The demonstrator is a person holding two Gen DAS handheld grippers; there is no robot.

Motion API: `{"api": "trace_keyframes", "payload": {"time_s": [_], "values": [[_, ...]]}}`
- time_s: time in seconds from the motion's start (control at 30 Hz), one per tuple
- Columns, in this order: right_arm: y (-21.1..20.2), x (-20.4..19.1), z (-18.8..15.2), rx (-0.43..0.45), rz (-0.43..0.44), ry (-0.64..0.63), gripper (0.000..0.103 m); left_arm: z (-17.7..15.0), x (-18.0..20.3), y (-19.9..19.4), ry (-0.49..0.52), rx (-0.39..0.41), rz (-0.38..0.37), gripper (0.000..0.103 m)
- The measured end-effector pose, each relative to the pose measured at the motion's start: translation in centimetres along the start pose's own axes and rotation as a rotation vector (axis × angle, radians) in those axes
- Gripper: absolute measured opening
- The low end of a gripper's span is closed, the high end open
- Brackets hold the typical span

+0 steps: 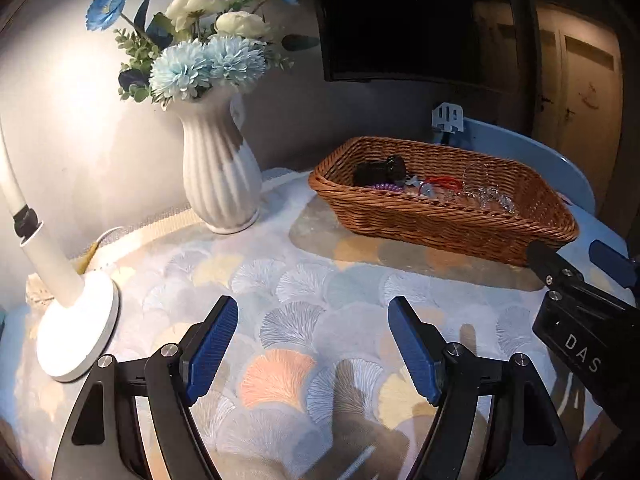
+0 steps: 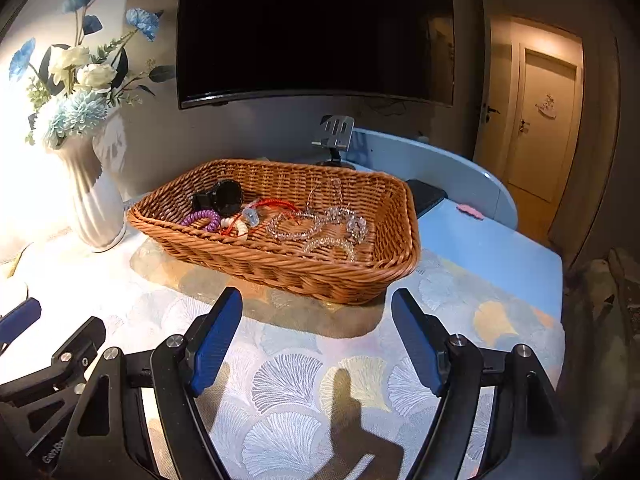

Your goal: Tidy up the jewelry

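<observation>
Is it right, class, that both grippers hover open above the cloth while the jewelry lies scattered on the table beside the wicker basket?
Not quite: the jewelry lies inside the wicker basket, as the right wrist view shows. The left gripper and right gripper are indeed open above the cloth.

Left lamp [image 1: 60, 280] glare, dim fisheye edges

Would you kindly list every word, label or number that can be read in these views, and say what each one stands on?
"DAS": white letters on the black body of the right gripper, seen from the left wrist view; the word may run on past what shows.
White lettering on the left gripper, at the lower left edge of the right wrist view: too blurred and cut off to read.
Nothing else legible.
</observation>
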State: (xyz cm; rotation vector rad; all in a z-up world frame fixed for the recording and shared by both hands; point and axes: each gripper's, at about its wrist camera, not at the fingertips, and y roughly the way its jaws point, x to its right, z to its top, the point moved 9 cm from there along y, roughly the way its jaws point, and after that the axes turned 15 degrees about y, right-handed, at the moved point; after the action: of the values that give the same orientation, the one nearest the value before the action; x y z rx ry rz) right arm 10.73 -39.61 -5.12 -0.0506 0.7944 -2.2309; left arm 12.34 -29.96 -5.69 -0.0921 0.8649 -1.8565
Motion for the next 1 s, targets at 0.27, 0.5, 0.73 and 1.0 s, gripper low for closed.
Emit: {"api": "trace_keyframes", "payload": {"time_s": [0.27,0.5,0.73,1.0], "values": [[1.0,0.3,-0.5,-0.049,-0.011,0.012,0.079,-0.5,-2.2,0.3,-0.076,-0.019,0.004,0.079],[1.3,0.2,-0.6,-0.059,-0.016,0.009,0.079,-0.5,-1.8,0.2,-0.053,-0.02,0.014,0.079],[1.5,0.4,-0.7,-0.069,-0.019,0.017,0.079,-0.6,-1.5,0.3,-0.036,-0.026,0.02,0.079],[1.6,-0.1,-0.8,-0.071,-0.022,-0.011,0.079,-0.5,-1.5,0.5,-0.038,-0.028,0.012,0.079]]}}
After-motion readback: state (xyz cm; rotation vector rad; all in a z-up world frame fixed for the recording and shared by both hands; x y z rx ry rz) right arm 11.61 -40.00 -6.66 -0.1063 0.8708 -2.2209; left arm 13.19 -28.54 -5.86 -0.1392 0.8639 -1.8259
